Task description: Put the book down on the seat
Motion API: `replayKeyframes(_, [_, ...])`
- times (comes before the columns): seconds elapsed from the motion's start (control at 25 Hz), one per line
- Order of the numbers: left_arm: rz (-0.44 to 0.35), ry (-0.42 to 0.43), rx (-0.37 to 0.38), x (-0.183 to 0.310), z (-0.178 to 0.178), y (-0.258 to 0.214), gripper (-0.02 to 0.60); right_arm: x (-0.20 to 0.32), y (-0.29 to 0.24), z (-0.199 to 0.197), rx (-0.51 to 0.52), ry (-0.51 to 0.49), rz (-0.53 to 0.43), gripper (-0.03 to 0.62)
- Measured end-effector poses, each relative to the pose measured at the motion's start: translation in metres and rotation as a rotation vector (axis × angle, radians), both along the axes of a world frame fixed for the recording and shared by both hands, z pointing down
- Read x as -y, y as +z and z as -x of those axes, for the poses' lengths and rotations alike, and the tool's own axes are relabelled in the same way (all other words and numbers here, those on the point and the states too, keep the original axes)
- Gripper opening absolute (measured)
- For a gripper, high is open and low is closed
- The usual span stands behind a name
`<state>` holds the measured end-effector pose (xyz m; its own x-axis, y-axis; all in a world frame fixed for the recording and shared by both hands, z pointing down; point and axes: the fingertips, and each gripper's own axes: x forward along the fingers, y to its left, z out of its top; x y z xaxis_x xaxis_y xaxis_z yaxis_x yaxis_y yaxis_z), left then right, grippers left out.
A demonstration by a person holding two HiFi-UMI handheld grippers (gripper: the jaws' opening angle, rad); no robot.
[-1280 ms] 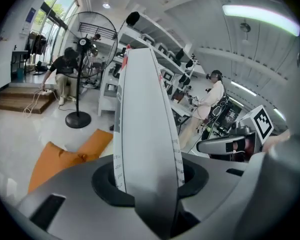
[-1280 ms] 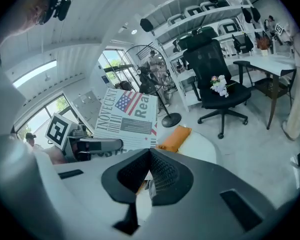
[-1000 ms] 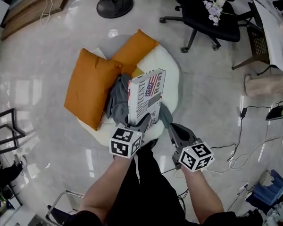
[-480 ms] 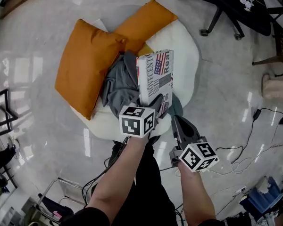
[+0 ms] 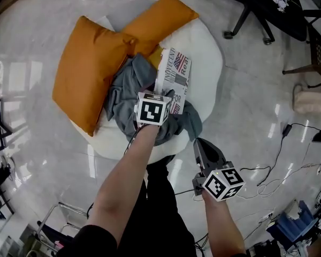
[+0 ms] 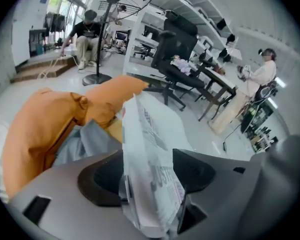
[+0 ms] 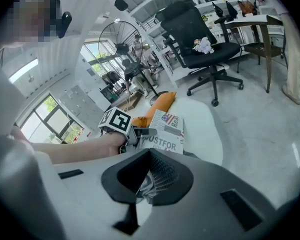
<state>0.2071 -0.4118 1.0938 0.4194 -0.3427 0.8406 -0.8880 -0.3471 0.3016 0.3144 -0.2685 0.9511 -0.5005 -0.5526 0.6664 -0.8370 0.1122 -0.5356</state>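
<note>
A book (image 5: 174,76) with a newsprint-style cover lies tilted on the grey cloth (image 5: 123,98) and the round white seat (image 5: 206,52). My left gripper (image 5: 168,98) reaches over the seat with the book's near end between its jaws. Its jaws are opening. In the left gripper view the book (image 6: 150,149) stands edge-on between the dark pads, which do not press on it. My right gripper (image 5: 203,150) hangs back over the floor in front of the seat, jaws together and empty. The right gripper view shows the book (image 7: 165,131) and the left gripper's marker cube (image 7: 117,120).
Two orange cushions (image 5: 88,71) (image 5: 155,20) lean on the seat's left and far side. A black office chair (image 5: 257,9) stands at the back right. Cables (image 5: 278,159) trail over the glossy floor on the right. A person (image 6: 87,31) crouches far off near a fan.
My left gripper has carried the book forward and lowered it onto the cloth and seat, from upright to lying tilted. The right gripper has stayed back near the seat's front.
</note>
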Motion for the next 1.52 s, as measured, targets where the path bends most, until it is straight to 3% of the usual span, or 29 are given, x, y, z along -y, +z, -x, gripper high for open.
replayKeyframes(0.12, [-0.033,0.007,0.156,0.002,0.033,-0.008,0.305,0.004,-0.006,0.009,0.016,-0.004,-0.008,0.011])
replayKeyframes(0.24, [-0.057,0.012,0.181,-0.008,0.047,-0.034,0.304,0.010,-0.024,0.024,0.047,-0.008,-0.024,0.012])
replayKeyframes(0.44, [-0.083,0.029,0.090,-0.040,0.042,-0.114,0.302,0.026,-0.090,0.047,0.085,-0.052,-0.077,0.012])
replayKeyframes(0.64, [-0.126,0.052,-0.023,-0.076,0.024,-0.212,0.298,0.032,-0.172,0.043,0.075,-0.064,-0.146,0.012])
replayKeyframes(0.96, [-0.253,0.107,-0.140,-0.105,0.027,-0.341,0.135,0.001,-0.269,0.022,0.007,-0.006,-0.227,0.011])
replayKeyframes(1.16, [-0.400,0.186,-0.165,-0.128,0.051,-0.409,0.095,-0.045,-0.288,0.029,-0.063,-0.009,-0.217,0.011])
replayKeyframes(1.36, [-0.405,0.260,-0.293,-0.182,0.085,-0.468,0.086,-0.066,-0.339,0.045,-0.135,-0.002,-0.297,0.012])
replayKeyframes(1.52, [-0.494,0.235,-0.255,-0.203,0.135,-0.518,0.040,-0.064,-0.393,0.096,-0.134,-0.109,-0.402,0.012])
